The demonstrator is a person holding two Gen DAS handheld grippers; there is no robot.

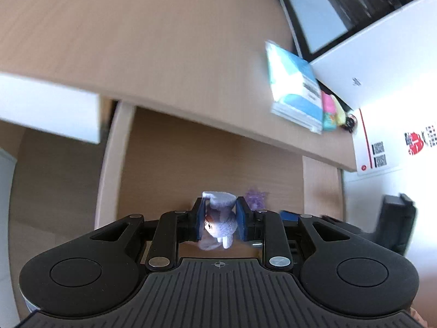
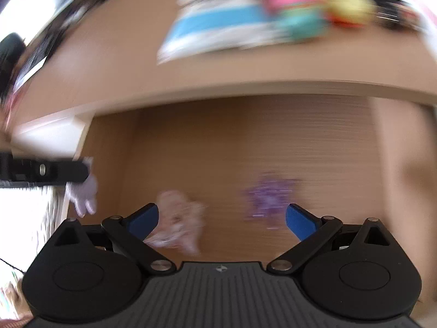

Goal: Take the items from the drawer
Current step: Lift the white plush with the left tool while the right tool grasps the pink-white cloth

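My left gripper [image 1: 218, 220] is shut on a small pale-lilac plush figure [image 1: 220, 222], its blue pads pressed on both sides, held above the open wooden drawer [image 1: 169, 169]. The right wrist view shows the same figure [image 2: 83, 188] hanging from the left gripper's black finger at the left edge. My right gripper [image 2: 221, 220] stands wide open over the drawer floor [image 2: 245, 142]. A pinkish soft toy [image 2: 177, 221] lies just by its left pad, and a purple glittery item [image 2: 269, 196] lies ahead of its right pad. That purple item [image 1: 255, 198] also peeks out beyond the left gripper.
The desk top [image 1: 136, 41] overhangs the drawer. On it lie a blue-and-white book [image 1: 296, 90], pink, teal and yellow soft items [image 1: 331, 106], and a white box [image 1: 382, 63]. A dark monitor [image 1: 341, 2] stands behind. The right wrist view is motion-blurred.
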